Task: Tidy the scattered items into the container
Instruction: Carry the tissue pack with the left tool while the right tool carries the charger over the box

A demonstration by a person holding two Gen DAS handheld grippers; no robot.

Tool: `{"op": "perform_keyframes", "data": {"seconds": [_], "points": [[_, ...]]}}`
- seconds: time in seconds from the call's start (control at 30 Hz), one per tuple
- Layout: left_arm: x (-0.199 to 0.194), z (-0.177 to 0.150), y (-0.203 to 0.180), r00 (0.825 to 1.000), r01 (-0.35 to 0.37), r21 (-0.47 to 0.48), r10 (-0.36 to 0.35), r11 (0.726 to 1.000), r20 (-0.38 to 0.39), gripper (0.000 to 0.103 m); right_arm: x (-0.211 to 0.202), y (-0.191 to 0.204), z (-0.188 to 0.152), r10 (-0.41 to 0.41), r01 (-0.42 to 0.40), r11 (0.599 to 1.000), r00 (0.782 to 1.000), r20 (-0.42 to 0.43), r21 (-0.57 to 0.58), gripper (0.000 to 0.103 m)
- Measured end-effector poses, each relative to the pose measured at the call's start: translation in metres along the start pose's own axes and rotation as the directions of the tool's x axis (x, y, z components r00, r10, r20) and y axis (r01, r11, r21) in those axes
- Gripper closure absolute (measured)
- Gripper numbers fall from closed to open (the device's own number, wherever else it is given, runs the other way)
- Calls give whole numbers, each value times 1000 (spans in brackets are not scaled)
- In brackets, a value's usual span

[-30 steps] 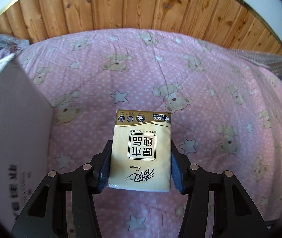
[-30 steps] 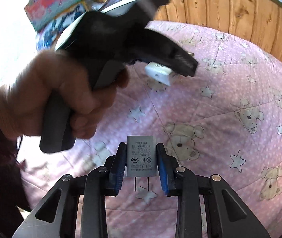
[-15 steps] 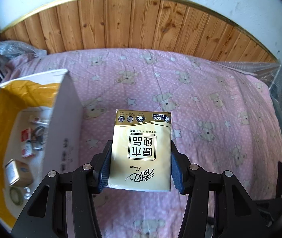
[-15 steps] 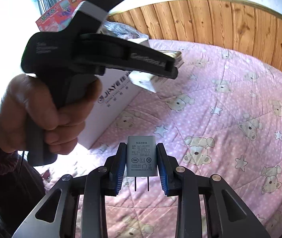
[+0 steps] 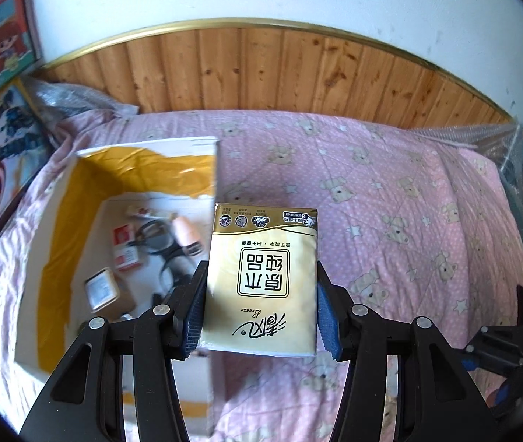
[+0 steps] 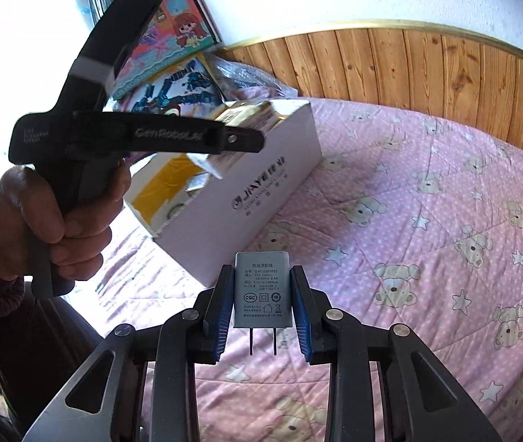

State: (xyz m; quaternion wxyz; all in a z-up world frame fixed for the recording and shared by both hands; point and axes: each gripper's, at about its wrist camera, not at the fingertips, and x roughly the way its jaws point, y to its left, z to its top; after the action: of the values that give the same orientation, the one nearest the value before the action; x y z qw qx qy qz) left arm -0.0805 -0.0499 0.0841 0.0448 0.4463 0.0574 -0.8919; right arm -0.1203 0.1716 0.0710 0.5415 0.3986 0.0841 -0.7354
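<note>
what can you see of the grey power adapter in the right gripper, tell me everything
The power adapter is a small flat grey block, plastic by its look, with rounded corners and a face printed with dark text and certification marks. Two metal prongs stick out of its near end, toward the camera. The right gripper holds it by its two sides between blue pads, in the air above the pink bear-print bedspread, short of the white box.

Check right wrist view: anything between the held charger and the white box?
Nothing but bare pink bear-print quilt. In the right wrist view, the grey charger sits clamped in the right gripper, and only quilt separates it from the white box.
</note>
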Motion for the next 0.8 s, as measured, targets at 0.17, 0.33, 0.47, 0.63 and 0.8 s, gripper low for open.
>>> {"op": "perform_keyframes", "data": {"seconds": [0.17, 0.33, 0.47, 0.63, 0.8], "points": [[-14, -6, 32, 999, 7, -95, -4, 995, 33, 49, -8, 16, -1, 7, -7, 1000, 1000, 19, -15, 72], [-21, -11, 62, 998, 40, -194, -28, 980, 62, 49, -10, 29, 1, 22, -21, 999, 999, 27, -29, 72], [-32, -12, 87, 994, 70, -269, -45, 960, 100, 49, -11, 39, 3, 35, -33, 999, 999, 33, -37, 72], [-42, -9, 112, 989, 90, -337, -43, 937, 144, 49, -11, 54, 8, 56, -53, 997, 997, 44, -55, 72], [-42, -5, 131, 986, 96, -384, -34, 919, 164, 49, -9, 64, 18, 80, -76, 996, 995, 64, -53, 72]]}}
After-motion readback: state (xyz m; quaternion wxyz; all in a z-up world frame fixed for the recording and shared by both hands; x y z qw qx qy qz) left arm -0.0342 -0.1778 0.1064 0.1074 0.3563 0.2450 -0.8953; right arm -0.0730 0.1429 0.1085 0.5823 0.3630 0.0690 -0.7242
